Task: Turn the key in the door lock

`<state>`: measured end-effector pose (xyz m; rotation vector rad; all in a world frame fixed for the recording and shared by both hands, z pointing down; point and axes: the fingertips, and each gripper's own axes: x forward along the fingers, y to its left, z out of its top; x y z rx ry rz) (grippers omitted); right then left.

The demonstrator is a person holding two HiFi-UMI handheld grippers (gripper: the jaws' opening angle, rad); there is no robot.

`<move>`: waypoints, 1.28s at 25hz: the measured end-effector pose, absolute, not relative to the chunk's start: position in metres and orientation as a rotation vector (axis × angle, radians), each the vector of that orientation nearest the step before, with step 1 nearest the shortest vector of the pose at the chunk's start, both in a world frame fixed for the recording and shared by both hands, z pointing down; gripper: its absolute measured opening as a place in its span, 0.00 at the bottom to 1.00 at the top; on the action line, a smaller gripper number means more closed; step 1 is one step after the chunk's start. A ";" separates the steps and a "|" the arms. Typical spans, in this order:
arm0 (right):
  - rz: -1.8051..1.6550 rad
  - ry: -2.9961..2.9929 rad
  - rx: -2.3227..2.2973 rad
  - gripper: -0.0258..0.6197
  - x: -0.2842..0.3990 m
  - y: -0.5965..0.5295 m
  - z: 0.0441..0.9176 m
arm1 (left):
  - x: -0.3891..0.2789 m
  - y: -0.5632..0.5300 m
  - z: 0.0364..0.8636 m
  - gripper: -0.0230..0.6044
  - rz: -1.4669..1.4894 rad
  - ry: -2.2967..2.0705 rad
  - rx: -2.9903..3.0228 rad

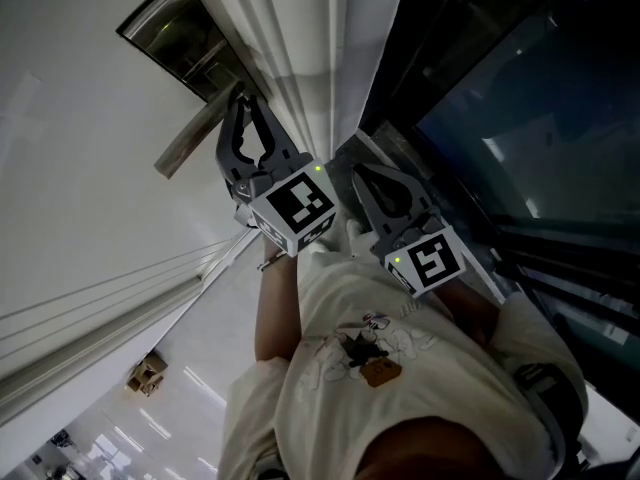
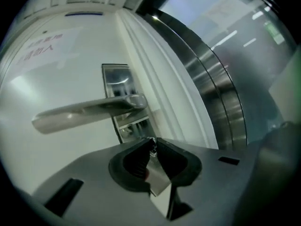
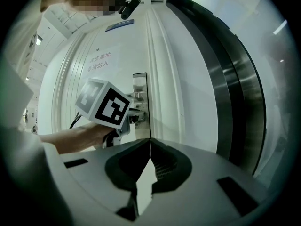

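I'm looking at what reads as a corridor in an office or public building — a white panelled door [image 2: 61, 69] with a steel lever handle [image 2: 89, 109] and a printed notice [image 3: 99, 60] stuck to it. Beside it runs a metal-framed glass wall [image 1: 530, 118], and the polished floor [image 1: 190, 408] mirrors strip lights.

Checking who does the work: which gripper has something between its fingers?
The left gripper, pinching a small shiny key under the lever handle; the right gripper is shut on nothing.
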<state>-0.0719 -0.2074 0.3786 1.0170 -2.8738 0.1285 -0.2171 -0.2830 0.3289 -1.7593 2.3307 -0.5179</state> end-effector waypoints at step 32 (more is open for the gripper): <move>0.177 -2.899 0.994 0.06 -0.078 -0.206 0.382 | -0.207 -0.248 0.333 0.30 -0.532 2.150 -2.035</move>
